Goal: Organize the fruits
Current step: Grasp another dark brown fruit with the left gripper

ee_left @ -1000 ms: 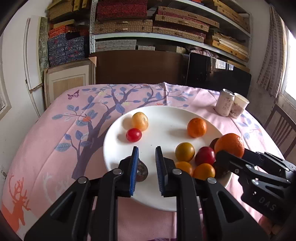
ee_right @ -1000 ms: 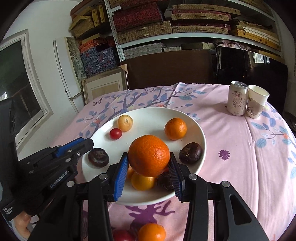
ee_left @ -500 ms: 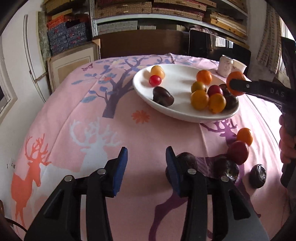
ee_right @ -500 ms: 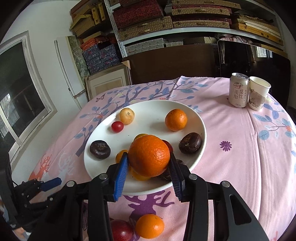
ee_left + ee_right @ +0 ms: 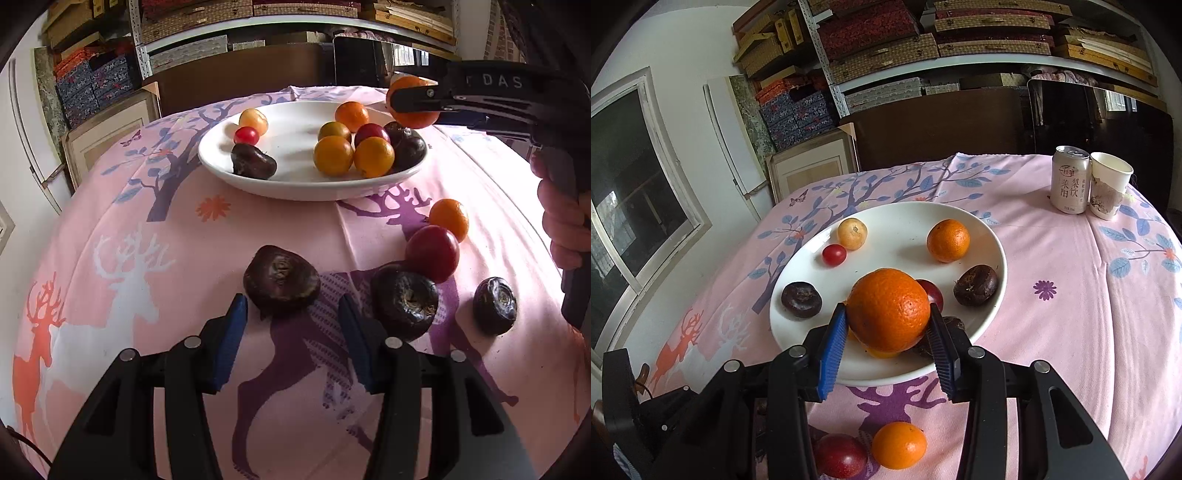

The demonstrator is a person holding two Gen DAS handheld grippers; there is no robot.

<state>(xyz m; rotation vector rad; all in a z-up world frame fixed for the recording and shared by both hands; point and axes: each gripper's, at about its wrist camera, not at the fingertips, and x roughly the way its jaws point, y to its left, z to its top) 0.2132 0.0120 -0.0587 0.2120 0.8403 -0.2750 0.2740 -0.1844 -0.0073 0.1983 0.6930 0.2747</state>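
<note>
Fruit lies scattered on the pink tablecloth (image 5: 280, 221) short of the white plate (image 5: 295, 184) — a dark chestnut-like piece (image 5: 281, 281) just ahead of the left gripper (image 5: 291, 314), jaws spread wide, while the right gripper (image 5: 888, 332) clamps a big orange (image 5: 888, 308) above the plate.

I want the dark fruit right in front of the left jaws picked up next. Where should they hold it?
Grip the dark fruit across its round middle, coming in low from the near side where the open left gripper sits. Its scarred end faces up, and a second dark fruit crowds the right.
</note>
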